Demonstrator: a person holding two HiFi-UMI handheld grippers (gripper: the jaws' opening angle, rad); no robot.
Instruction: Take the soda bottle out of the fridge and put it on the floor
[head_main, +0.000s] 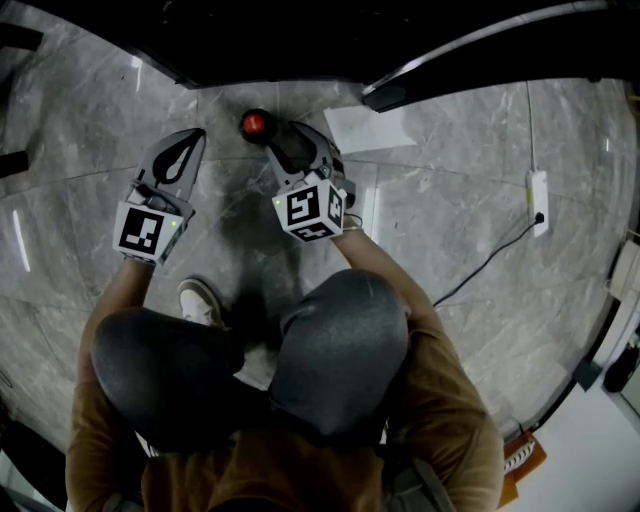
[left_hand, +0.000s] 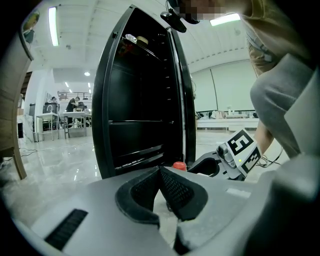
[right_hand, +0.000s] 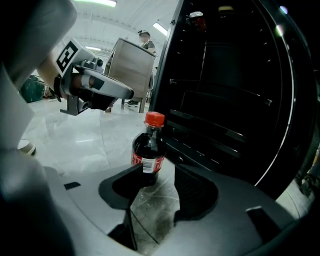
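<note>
Plastic soda bottle (right_hand: 148, 150), small, red cap (right_hand: 154, 119), dark cola up into the neck. It's out of the fridge (right_hand: 225, 100) and standing upright on the grey marble floor (right_hand: 90, 145), just in front of the open door.

The right gripper (right_hand: 159, 175) is right up against it with its jaws apart. From its own view the bottle sits at the jaw tips, closer to the left one, and its base is hidden behind that pad. I don't see the pads pressing on it, so I'd call that gripper open and not holding anything. The left gripper (left_hand: 160, 172) hangs off to the side, tips pinched together, nothing in them.

How it'll handle, just my guess from looking:
- Full and capped, so it should have a bit of weight and feel stiff under a squeeze, not crumple like an empty one.
- Smooth round wall, so probably slippery. If it's cold from the fridge it could be damp too, though I can't see that.
- Tall and narrow on a polished floor, so it looks easy to tip. A nudge from that near jaw could knock it over or send it rolling.

If anyone needs to grab it again, I'd go for the body around the label (right_hand: 148, 162), with the pads square on both sides. The neck or cap gives less to hold and lets the bottle swing.
</note>
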